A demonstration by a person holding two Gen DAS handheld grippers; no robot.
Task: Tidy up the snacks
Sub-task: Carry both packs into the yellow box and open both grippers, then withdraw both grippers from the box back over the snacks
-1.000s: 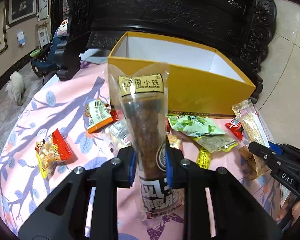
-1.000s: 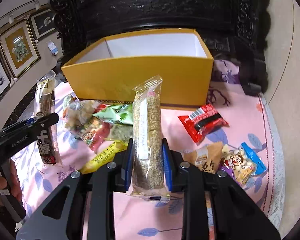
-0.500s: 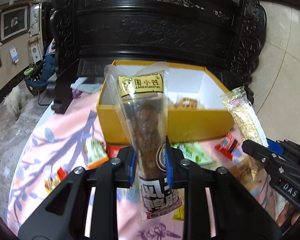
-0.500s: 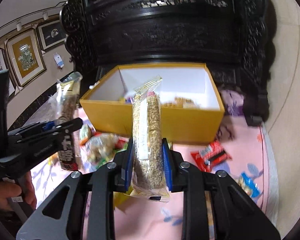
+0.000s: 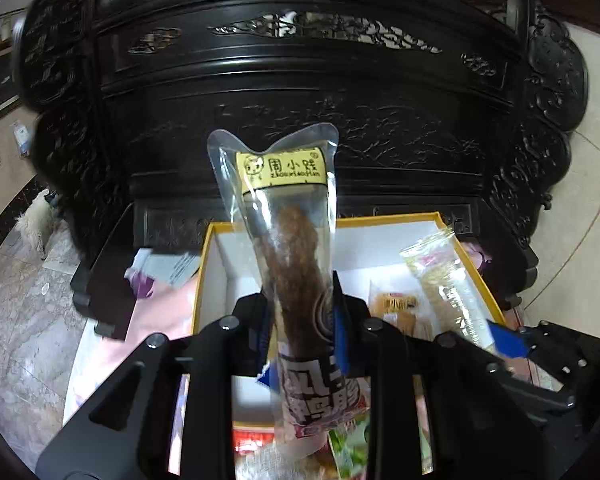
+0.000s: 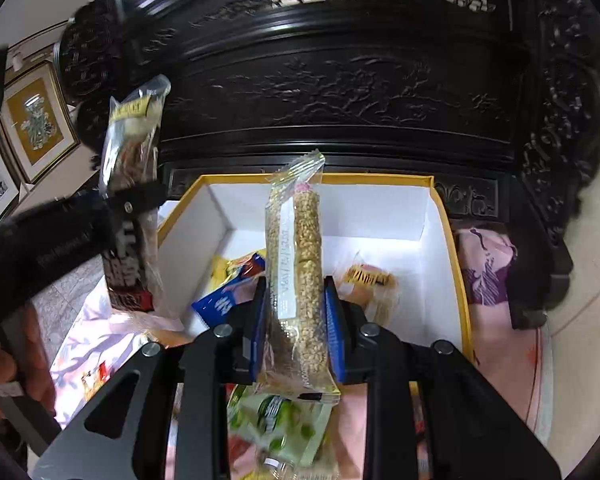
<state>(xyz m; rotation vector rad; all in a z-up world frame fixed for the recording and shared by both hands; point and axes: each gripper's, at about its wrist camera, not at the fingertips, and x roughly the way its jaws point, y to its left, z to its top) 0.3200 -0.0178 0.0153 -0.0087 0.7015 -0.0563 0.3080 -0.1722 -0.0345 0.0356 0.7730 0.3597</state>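
My left gripper (image 5: 300,320) is shut on a clear pack of brown dried meat (image 5: 296,264) with a yellow label, held upright over the near left part of the yellow box (image 5: 384,219). It also shows in the right wrist view (image 6: 130,152). My right gripper (image 6: 296,316) is shut on a long clear grain bar pack (image 6: 298,264), held upright above the box (image 6: 316,178); the bar also shows in the left wrist view (image 5: 448,284). Inside the white-lined box lie a blue packet (image 6: 224,300) and an orange-brown cake packet (image 6: 370,280).
A dark carved wooden cabinet (image 5: 300,80) rises right behind the box. The pink flowered tablecloth (image 6: 496,344) shows on both sides. A green snack packet (image 6: 280,420) and other loose packets lie on the table in front of the box, under my grippers.
Both grippers have risen and moved forward with their packs, from over the loose snacks to above the box. The box interior is now in view from above.
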